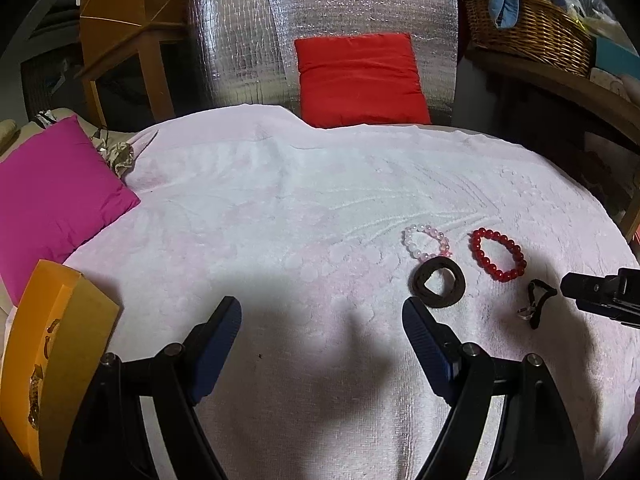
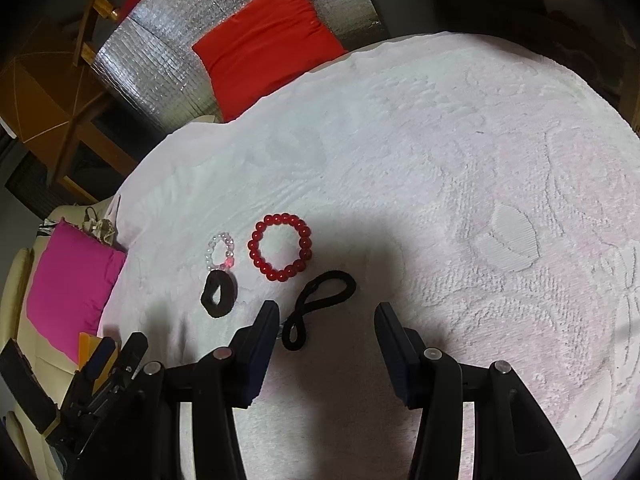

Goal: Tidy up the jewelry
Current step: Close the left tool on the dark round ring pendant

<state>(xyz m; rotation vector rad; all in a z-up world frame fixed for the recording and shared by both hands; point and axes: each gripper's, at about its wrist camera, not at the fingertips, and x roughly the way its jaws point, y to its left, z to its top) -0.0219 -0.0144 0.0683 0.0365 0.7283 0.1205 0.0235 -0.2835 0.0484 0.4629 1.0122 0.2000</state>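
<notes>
Jewelry lay in a small cluster on a pale pink-white terry towel (image 1: 280, 208) w/ raised, embossed leaf patterns. Four pieces: a red bead bracelet (image 2: 280, 247), round glossy beads in a near-perfect ring; a smaller pale pink bracelet (image 2: 221, 251) of translucent beads w/ one brighter pink bit at its lower edge; a dark brown band (image 2: 218, 294), flat, matte, fabric-like, bent into an uneven loop just below the pink one & about touching it; and a thin black cord (image 2: 318, 300), soft, twisted into a figure-eight.

Left gripper (image 1: 322, 312) hovered over bare towel, jaws spread wide, nothing btwn them; black arms, blue ribbed pads. Brown band sat just past its right fingertip. Right gripper (image 2: 328, 312) had its jaws parted too, gripping nothing; lower loop of the black cord lay just inside its left finger, pads not pressing it. From the left wrist view a clear bead-like bit showed at the cord's lower end; can't tell what it was.

An orange cardboard box (image 1: 52, 344), flat-sided, stood at the towel's left edge. A magenta cushion (image 1: 52, 200) lay beside it, a red cushion (image 1: 360, 80) leaned on quilted silver foil sheeting (image 1: 240, 40) behind. A woven wicker basket (image 1: 528, 32) sat on a wooden shelf at right.
</notes>
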